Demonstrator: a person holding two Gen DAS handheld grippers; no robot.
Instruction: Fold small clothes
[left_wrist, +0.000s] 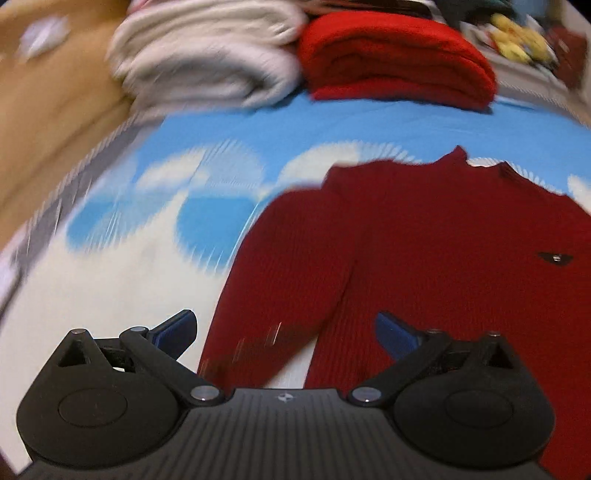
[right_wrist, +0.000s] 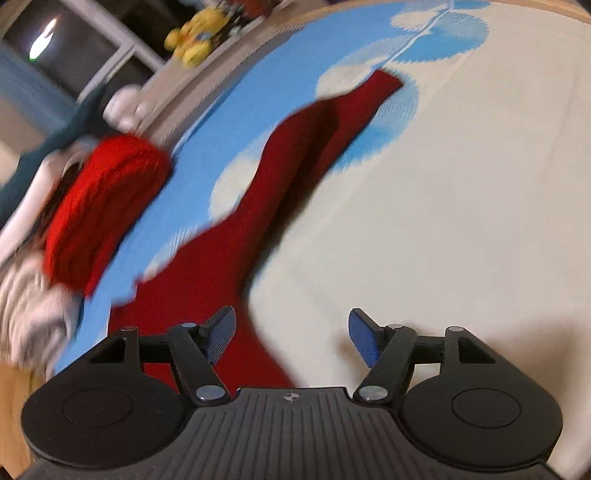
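Observation:
A dark red knit sweater (left_wrist: 424, 240) lies flat on the blue and cream bedspread (left_wrist: 129, 280), collar at the far end, one sleeve running down toward my left gripper (left_wrist: 286, 332). That gripper is open and empty, hovering just above the sleeve's cuff end. In the right wrist view the same sweater (right_wrist: 229, 251) stretches away with its other sleeve (right_wrist: 332, 122) laid out straight. My right gripper (right_wrist: 291, 339) is open and empty, its left finger over the sweater's edge, its right finger over bare bedspread (right_wrist: 461, 206).
A folded bright red garment (left_wrist: 395, 62) and a folded white one (left_wrist: 207, 62) lie stacked at the far edge of the bed; both show in the right wrist view (right_wrist: 107, 206). Yellow soft toys (left_wrist: 521, 40) sit beyond. A tan surface (left_wrist: 48, 110) borders the left.

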